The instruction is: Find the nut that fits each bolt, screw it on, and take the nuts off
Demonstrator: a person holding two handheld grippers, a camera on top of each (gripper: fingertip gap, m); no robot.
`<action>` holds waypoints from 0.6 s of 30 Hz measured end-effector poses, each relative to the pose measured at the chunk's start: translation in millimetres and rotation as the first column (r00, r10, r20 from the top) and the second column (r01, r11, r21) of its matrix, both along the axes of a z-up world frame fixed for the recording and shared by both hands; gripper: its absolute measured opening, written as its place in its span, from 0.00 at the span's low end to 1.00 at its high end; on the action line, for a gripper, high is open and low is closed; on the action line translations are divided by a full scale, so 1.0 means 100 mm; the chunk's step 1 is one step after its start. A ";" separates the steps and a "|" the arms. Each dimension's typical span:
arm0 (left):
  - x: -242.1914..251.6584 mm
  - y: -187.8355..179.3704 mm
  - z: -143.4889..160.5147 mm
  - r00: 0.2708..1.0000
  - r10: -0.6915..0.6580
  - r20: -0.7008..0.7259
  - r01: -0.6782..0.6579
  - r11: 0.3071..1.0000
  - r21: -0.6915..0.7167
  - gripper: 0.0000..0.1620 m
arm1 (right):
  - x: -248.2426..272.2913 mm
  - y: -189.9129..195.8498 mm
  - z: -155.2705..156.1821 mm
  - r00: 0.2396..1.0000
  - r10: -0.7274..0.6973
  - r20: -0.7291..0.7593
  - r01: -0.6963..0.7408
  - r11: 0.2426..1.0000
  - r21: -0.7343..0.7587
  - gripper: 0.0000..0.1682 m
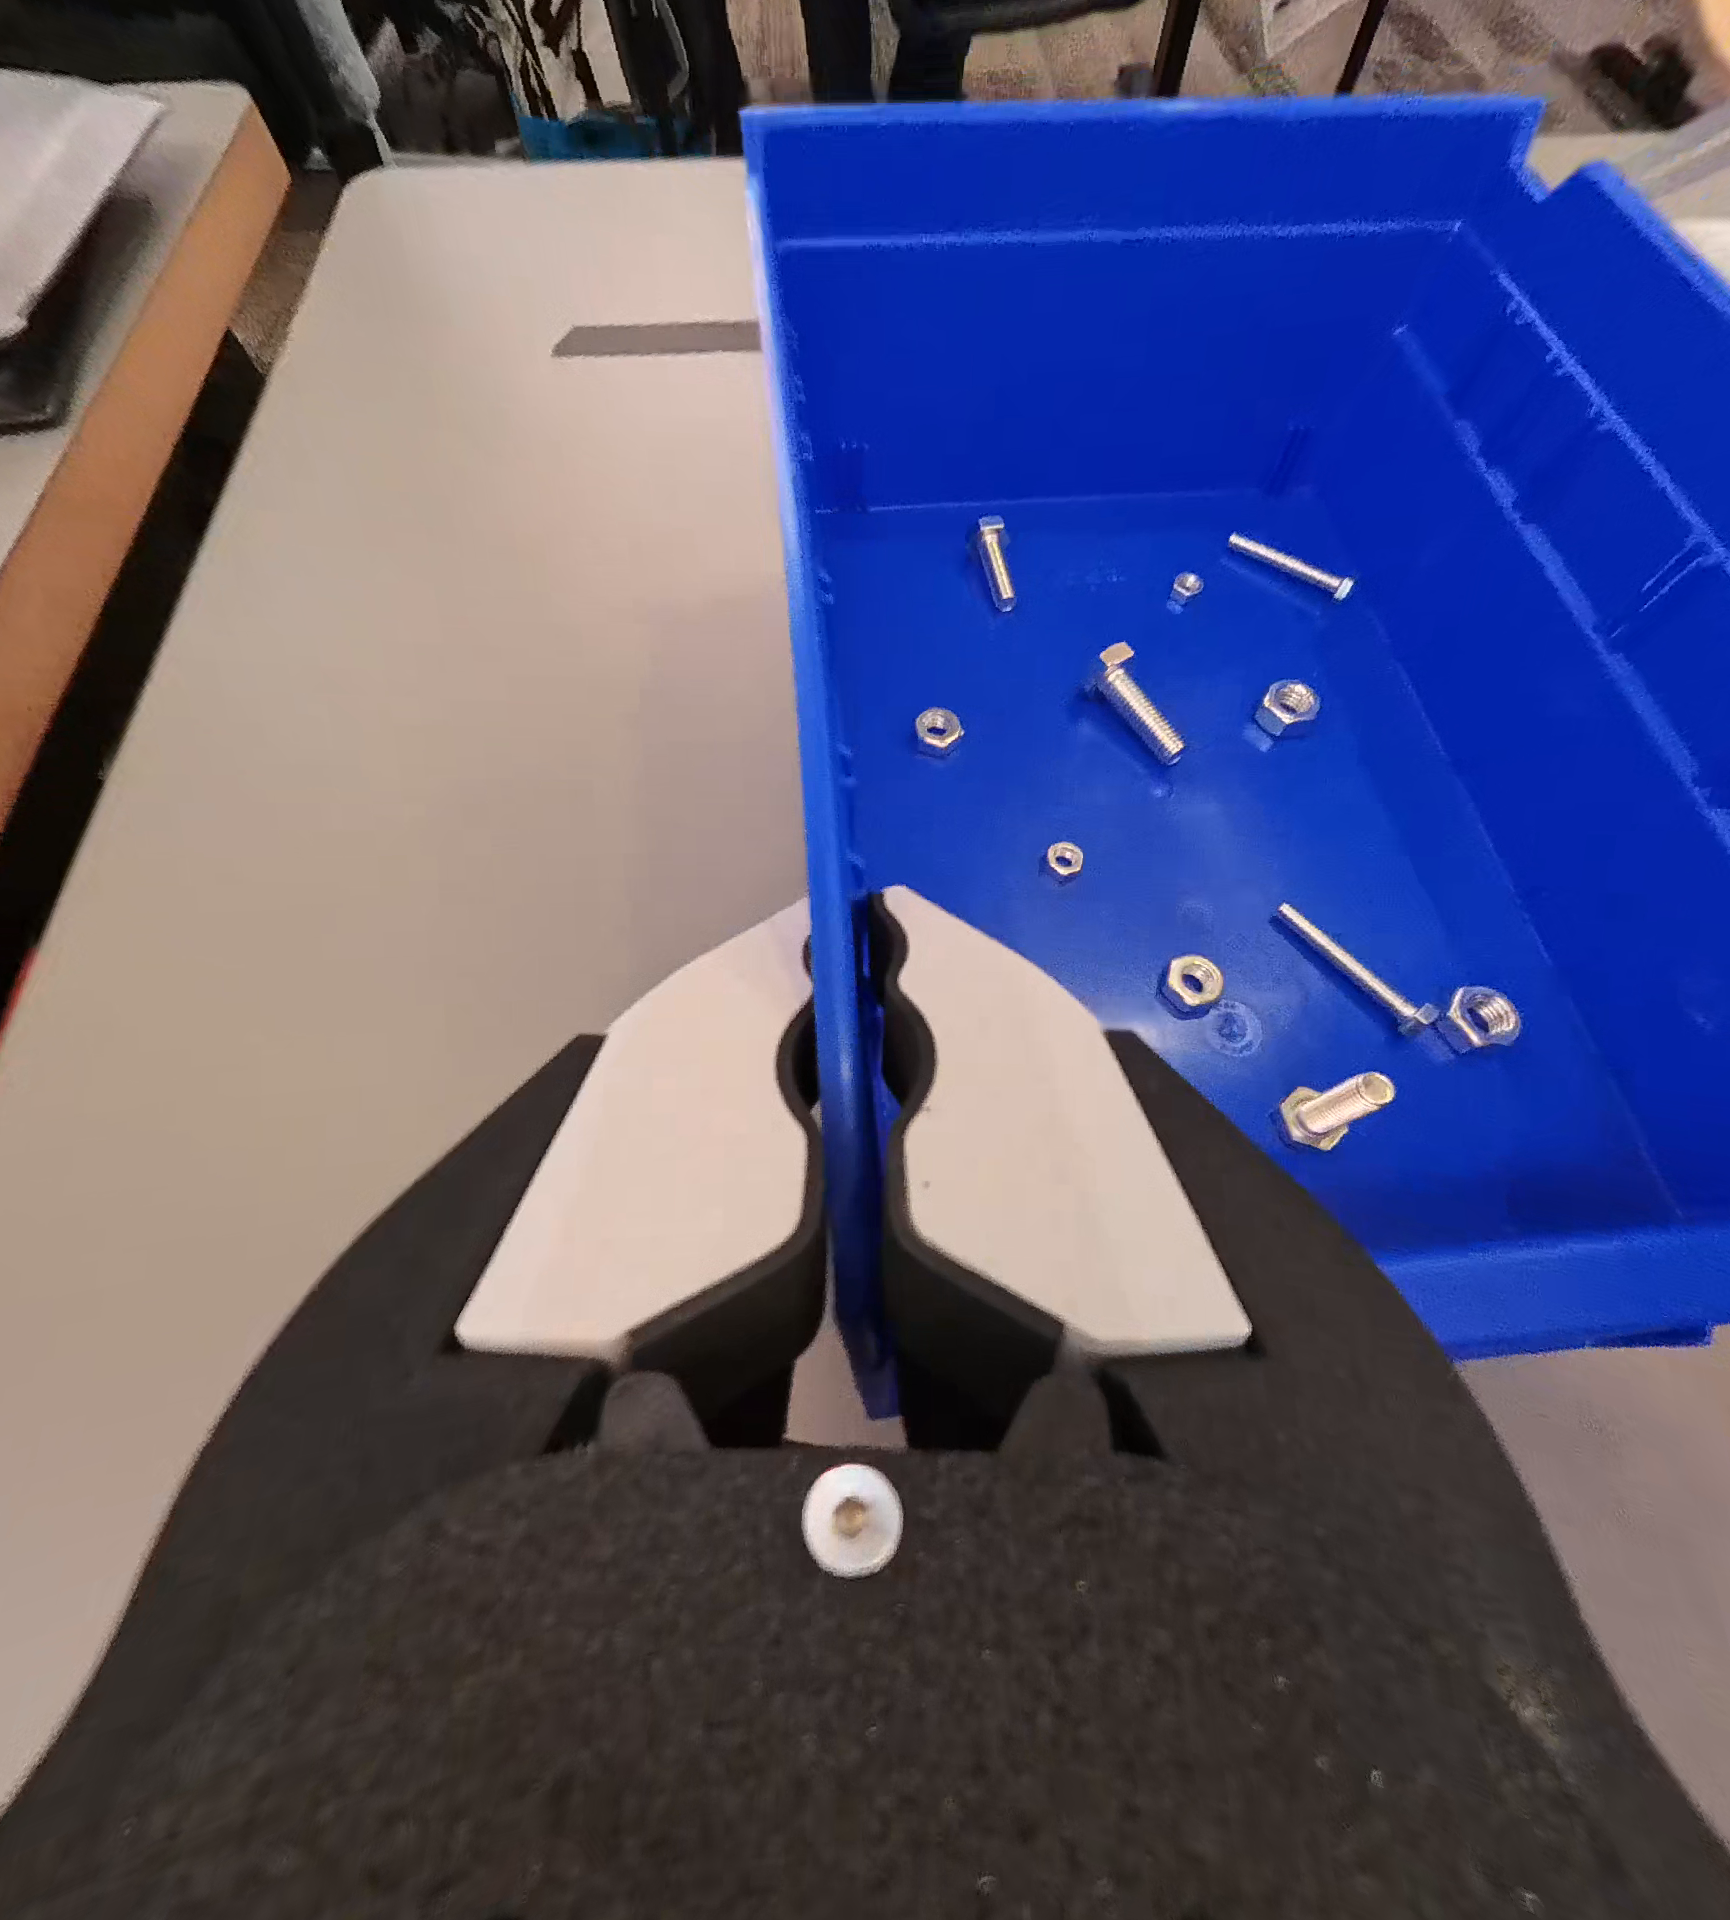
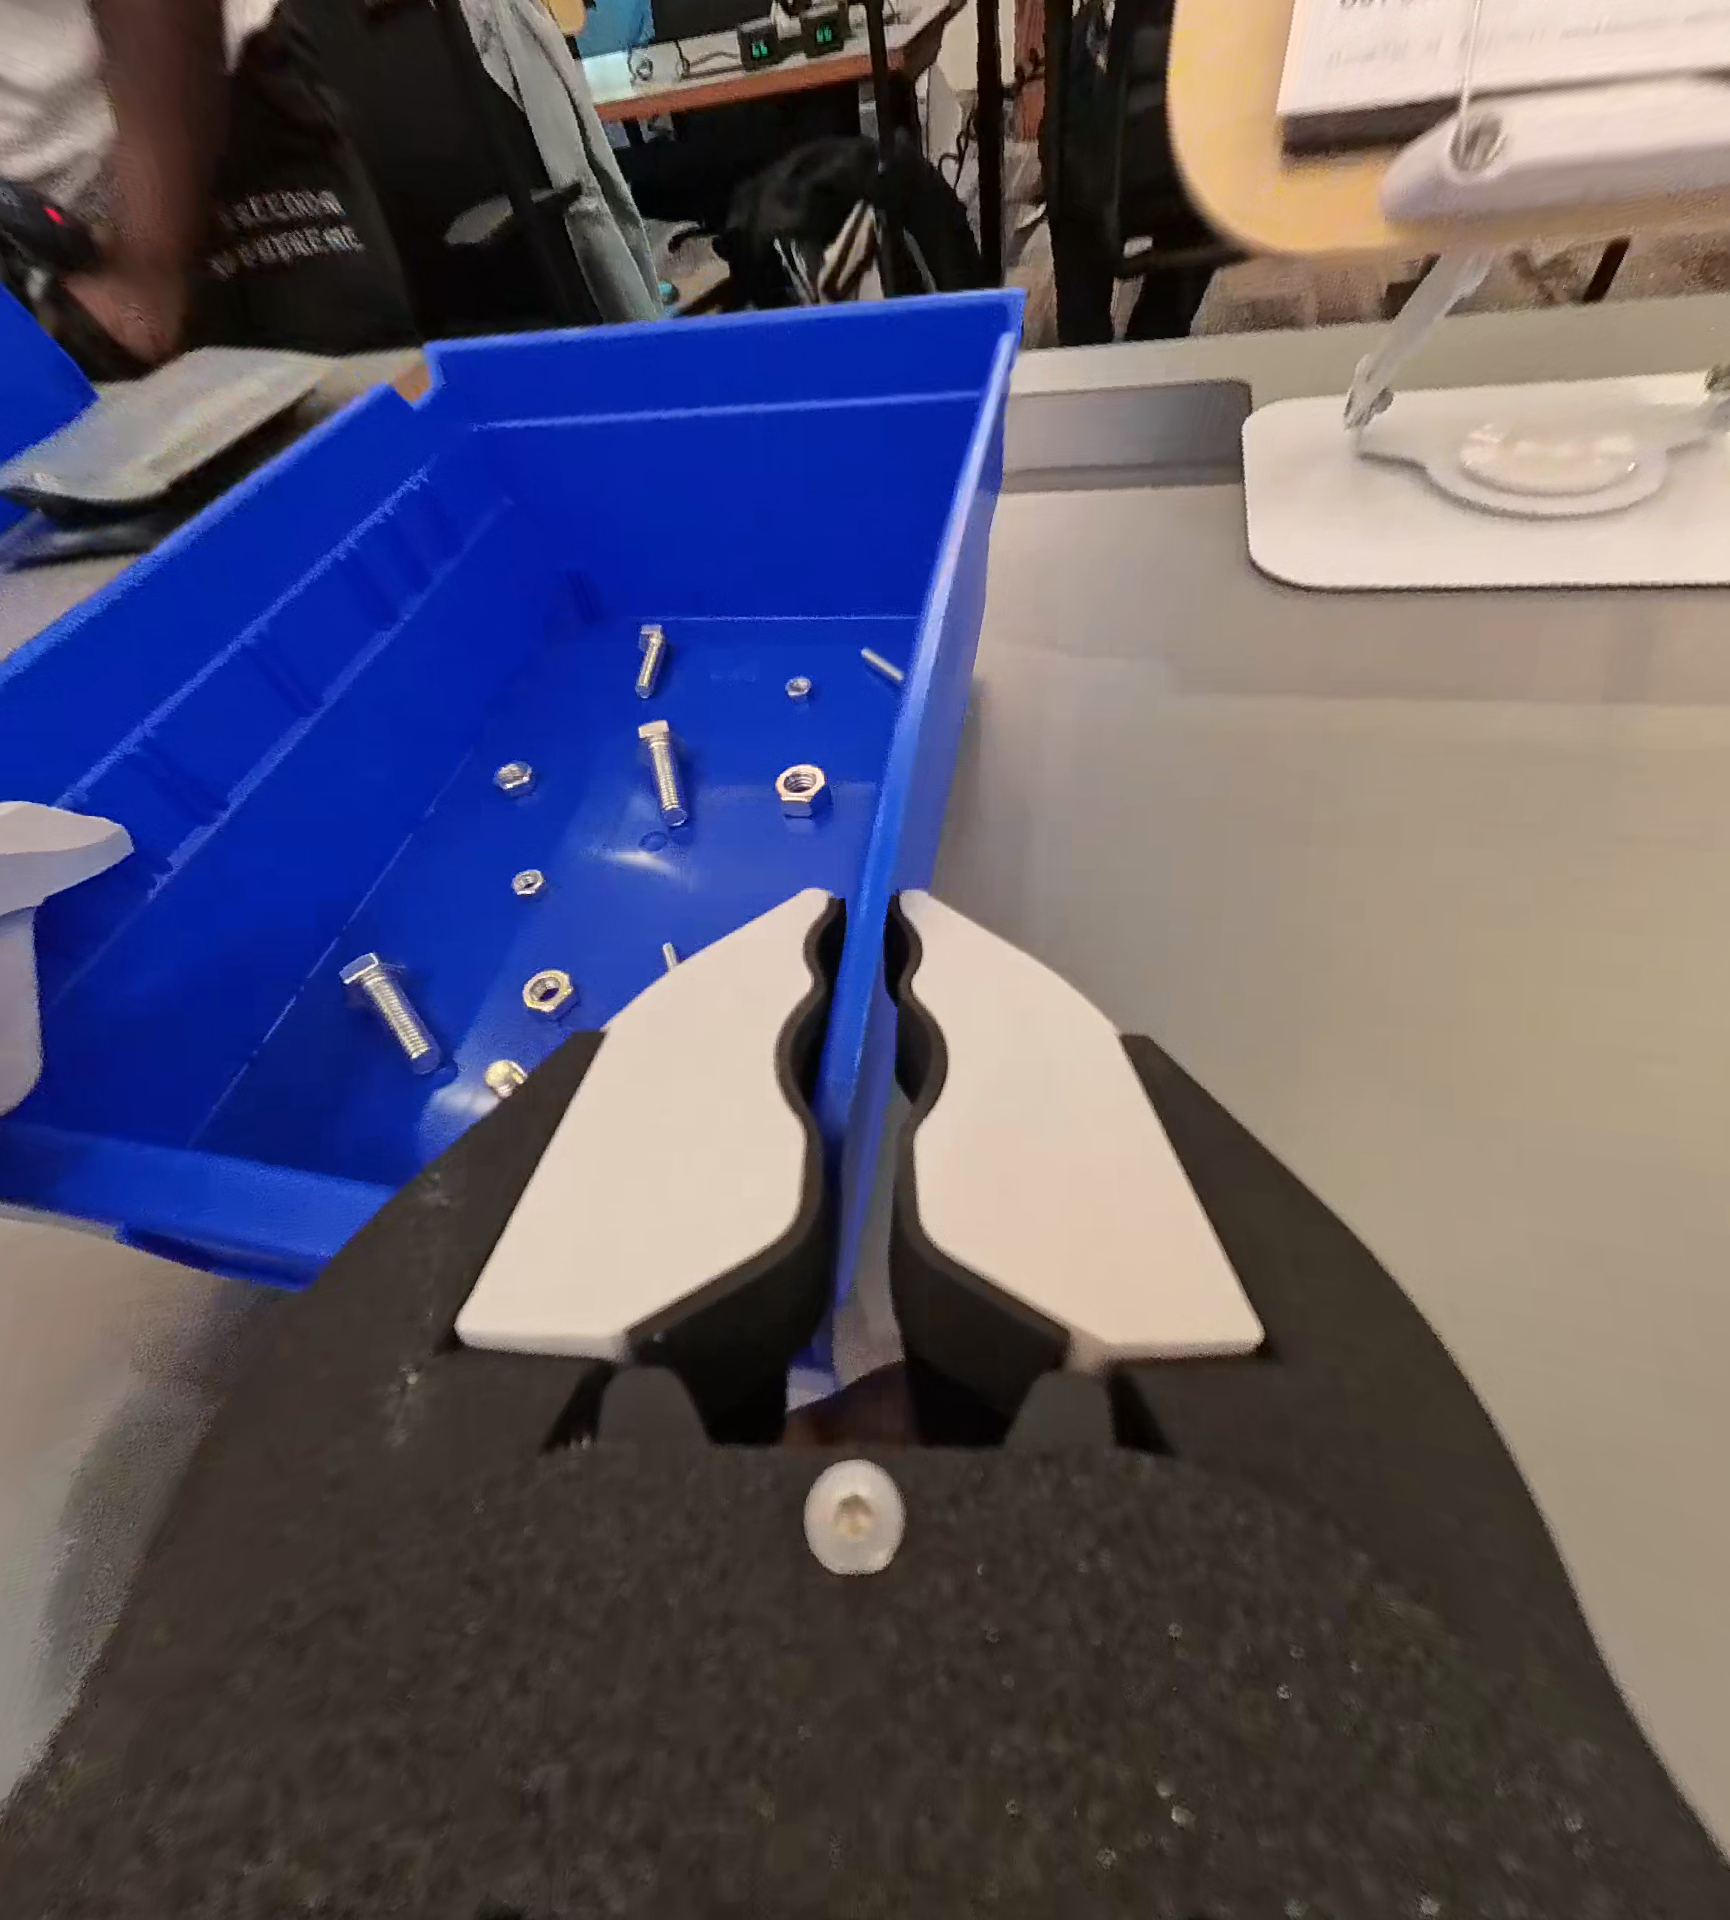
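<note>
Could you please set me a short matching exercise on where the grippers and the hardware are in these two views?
Column one:
1. left gripper
2. right gripper
3. bolts and nuts
4. white stand

Column two:
A. loose on the floor of the blue bin
B. on the grey table, outside the bin
C. jaws shut on the bin's left side wall
D. jaws shut on the bin's right side wall

Pairs: 1-C, 2-D, 3-A, 4-B
</note>
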State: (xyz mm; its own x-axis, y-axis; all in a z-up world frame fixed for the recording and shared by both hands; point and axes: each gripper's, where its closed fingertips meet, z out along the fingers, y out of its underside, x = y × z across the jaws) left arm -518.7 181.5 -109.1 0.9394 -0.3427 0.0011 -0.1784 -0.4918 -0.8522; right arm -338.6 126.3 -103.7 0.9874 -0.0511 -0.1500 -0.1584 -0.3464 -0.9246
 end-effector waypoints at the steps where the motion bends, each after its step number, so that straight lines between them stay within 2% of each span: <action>1: 0.01 0.01 -0.05 1.000 -0.002 -0.005 0.002 1.000 -0.010 0.02 | 0.01 0.01 -0.06 1.000 0.000 -0.006 0.000 1.000 -0.013 0.04; 4: 0.03 0.02 -0.16 1.000 -0.004 0.003 0.004 1.000 -0.004 0.03 | 0.03 0.01 -0.12 1.000 0.003 0.012 -0.003 1.000 0.009 0.05; 9: 0.03 0.04 -0.16 0.999 0.014 0.048 -0.015 1.000 0.017 0.03 | 0.02 0.01 -0.12 1.000 0.007 -0.006 -0.007 1.000 0.013 0.08; 11: 0.01 0.04 -0.15 0.999 0.017 0.044 -0.018 1.000 0.012 0.04 | 0.00 -0.01 -0.12 0.998 0.066 0.000 -0.066 0.998 0.009 0.10; 12: -0.04 0.02 -0.11 0.998 0.049 0.036 -0.049 0.999 0.018 0.10 | -0.02 -0.05 -0.11 0.993 0.118 0.001 -0.118 0.993 0.000 0.11; 13: -0.08 -0.02 -0.03 0.996 0.088 0.031 -0.089 0.995 0.039 0.20 | -0.01 -0.11 -0.06 0.987 0.161 -0.003 -0.161 0.987 0.008 0.17; 14: -0.12 -0.08 0.10 0.992 0.121 0.034 -0.123 0.989 0.076 0.24 | 0.02 -0.18 0.01 0.980 0.201 -0.010 -0.201 0.979 0.020 0.21; 16: -0.05 -0.26 0.42 0.988 0.133 0.077 -0.143 0.977 0.157 0.27 | 0.14 -0.38 0.23 0.962 0.273 -0.021 -0.271 0.960 0.071 0.20; 18: 0.25 -0.52 0.69 0.990 0.056 0.130 -0.082 0.976 0.200 0.33 | 0.37 -0.62 0.49 0.940 0.341 0.002 -0.338 0.931 0.137 0.20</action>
